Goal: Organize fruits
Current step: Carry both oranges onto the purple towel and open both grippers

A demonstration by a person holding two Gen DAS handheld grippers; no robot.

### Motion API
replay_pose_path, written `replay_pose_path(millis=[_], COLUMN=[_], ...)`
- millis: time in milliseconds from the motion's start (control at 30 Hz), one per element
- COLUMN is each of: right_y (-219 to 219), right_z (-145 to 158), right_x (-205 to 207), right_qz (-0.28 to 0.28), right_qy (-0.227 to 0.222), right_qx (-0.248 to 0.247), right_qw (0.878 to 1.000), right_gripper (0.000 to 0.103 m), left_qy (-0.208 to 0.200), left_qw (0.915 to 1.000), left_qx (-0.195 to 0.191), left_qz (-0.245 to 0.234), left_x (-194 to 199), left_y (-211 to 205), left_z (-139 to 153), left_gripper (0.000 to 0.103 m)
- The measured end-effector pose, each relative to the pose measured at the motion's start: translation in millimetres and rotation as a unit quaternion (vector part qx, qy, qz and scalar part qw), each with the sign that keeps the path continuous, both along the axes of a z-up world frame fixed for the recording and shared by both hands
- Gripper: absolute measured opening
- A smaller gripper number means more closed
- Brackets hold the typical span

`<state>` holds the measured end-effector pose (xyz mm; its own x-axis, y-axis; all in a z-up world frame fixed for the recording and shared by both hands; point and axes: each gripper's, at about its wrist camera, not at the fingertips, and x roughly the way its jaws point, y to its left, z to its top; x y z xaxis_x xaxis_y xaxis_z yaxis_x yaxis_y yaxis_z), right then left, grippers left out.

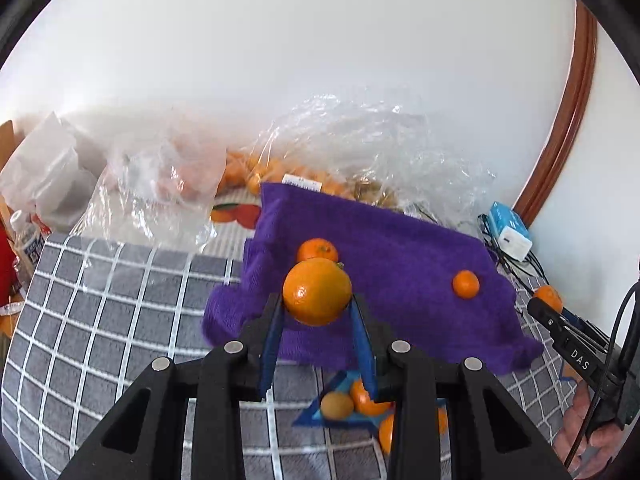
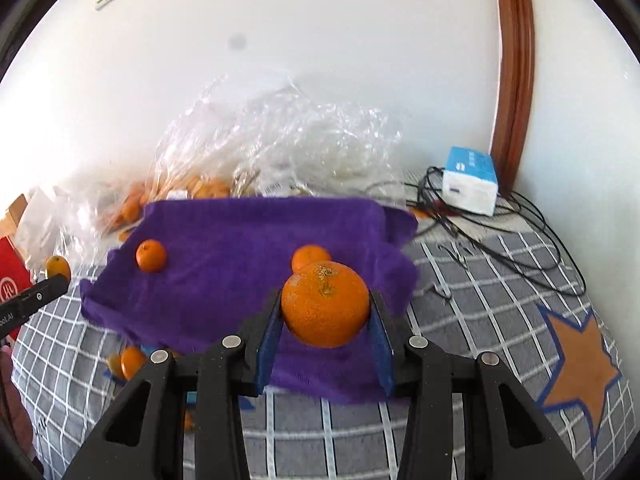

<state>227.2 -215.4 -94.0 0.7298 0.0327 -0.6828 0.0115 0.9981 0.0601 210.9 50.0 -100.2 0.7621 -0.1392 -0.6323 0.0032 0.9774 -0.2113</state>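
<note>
My left gripper (image 1: 318, 306) is shut on an orange mandarin (image 1: 317, 291), held above the near edge of a purple cloth (image 1: 384, 280). Two small mandarins lie on the cloth, one just behind the held fruit (image 1: 317, 250) and one to the right (image 1: 465, 284). My right gripper (image 2: 325, 316) is shut on a larger orange (image 2: 325, 304) over the same cloth (image 2: 224, 280), where the two small mandarins show, one at the left (image 2: 151, 255) and one at the middle (image 2: 311, 258). The right gripper with its orange also shows in the left wrist view (image 1: 549, 298).
Several loose fruits (image 1: 352, 400) lie on the grey checked sheet (image 1: 120, 300) before the cloth. Clear plastic bags with more mandarins (image 1: 256, 172) sit against the wall. A blue-white box (image 2: 470, 180) and black cables (image 2: 500, 232) lie at the right. A bottle (image 1: 24, 240) stands far left.
</note>
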Motion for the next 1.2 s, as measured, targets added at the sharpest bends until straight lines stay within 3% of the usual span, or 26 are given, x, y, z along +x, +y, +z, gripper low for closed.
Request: replay_pose_path(millis=[200,500,833,1200], right_y=[8,2,3,10], right_z=[-8,-48,-70,-77], right_x=[32,46,52,52], right_qz=[0.004,-0.006,0.002,0.009], right_qy=[-0.003,0.029,0.061,0.072], right_qx=[0.003,-0.01,-0.025,-0.032], right_qw=[1.0,1.0,0.998,0.997], right_gripper=[0.041,0.041,0.041,0.041], left_qy=[-0.003,0.014,0.002,0.003], left_qw=[0.9995,0.9987,0.9985,0.9987], left_qx=[0.012,0.005,0.048,0.043], left_qz=[0.031,0.049,0.026,0.026], left_x=[28,41,43,44], left_y=[-6,0,-18,-16], left_z=[-15,-57,-66,-66], left_gripper=[0.032,0.032,0.032,0.031])
